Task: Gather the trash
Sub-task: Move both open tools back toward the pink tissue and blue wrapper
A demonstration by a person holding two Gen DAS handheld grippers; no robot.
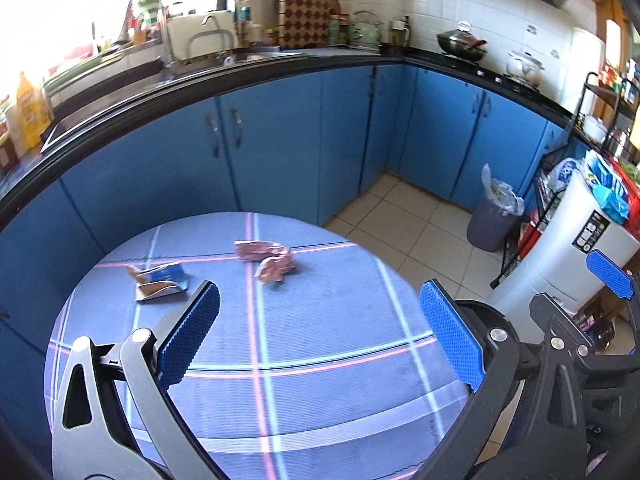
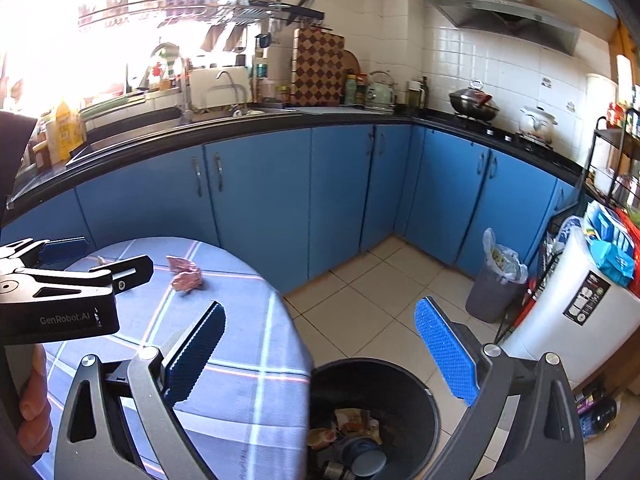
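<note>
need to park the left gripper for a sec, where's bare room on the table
Bare cloth on the table near you, before the pink wrapper and blue torn packet. The far side is crowded. Both the left gripper and right gripper are open.

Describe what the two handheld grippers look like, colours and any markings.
Both grippers, left gripper and right gripper, have grey metal linkage arms with silver rivets and black bodies. Each finger carries a bright blue textured pad. The left gripper's black body reads "GenRobot.AI" in the right wrist view.
</note>
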